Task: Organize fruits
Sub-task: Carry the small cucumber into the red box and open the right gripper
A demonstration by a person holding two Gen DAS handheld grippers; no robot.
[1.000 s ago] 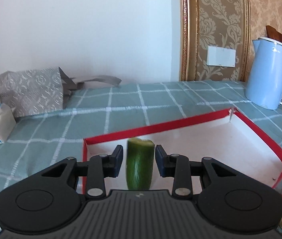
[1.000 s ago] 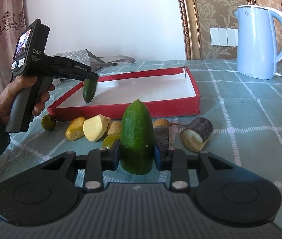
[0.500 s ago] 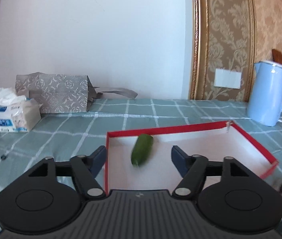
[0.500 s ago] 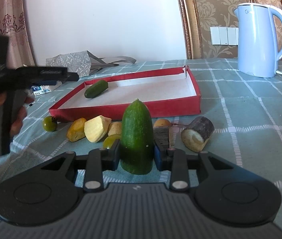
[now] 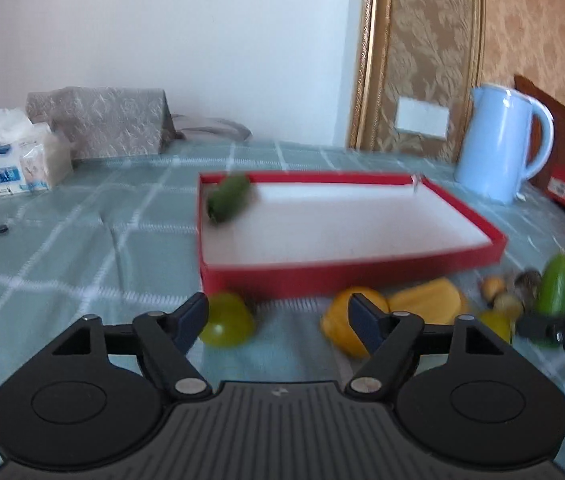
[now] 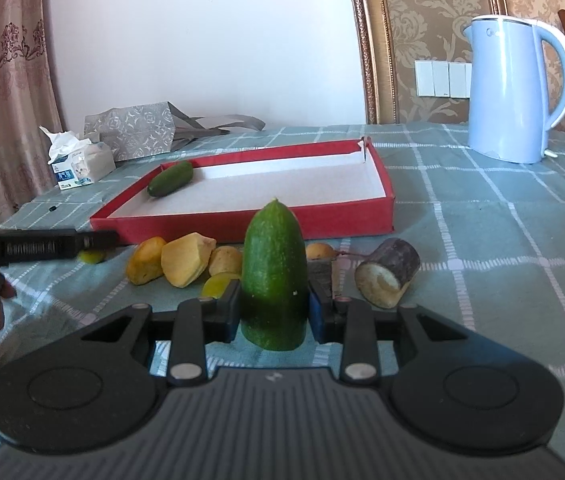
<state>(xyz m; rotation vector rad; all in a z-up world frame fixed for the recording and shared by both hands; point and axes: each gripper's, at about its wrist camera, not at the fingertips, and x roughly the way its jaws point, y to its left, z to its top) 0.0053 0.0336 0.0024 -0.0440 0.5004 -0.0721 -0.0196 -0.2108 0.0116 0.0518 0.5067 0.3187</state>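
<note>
Tablecloth point(image 6: 502, 232): grey-green, white check lines. Tray point(image 6: 242, 226): red walls, white inside. Cucumber piece point(image 6: 171, 178) in tray: dark green. Cucumber half point(image 6: 273, 276) in right gripper point(image 6: 274, 312): dark green skin, paler cut base; gripper black, blue pads. Chunks point(image 6: 186, 260): yellow. Log piece point(image 6: 388, 278): dark bark, cream cut face. Kettle point(image 6: 510, 88): pale blue. Bag point(image 6: 130, 130): grey, floral print. Wallpaper point(image 6: 414, 8): beige damask. Curtain point(image 6: 2, 80): pink, maroon motifs.
</note>
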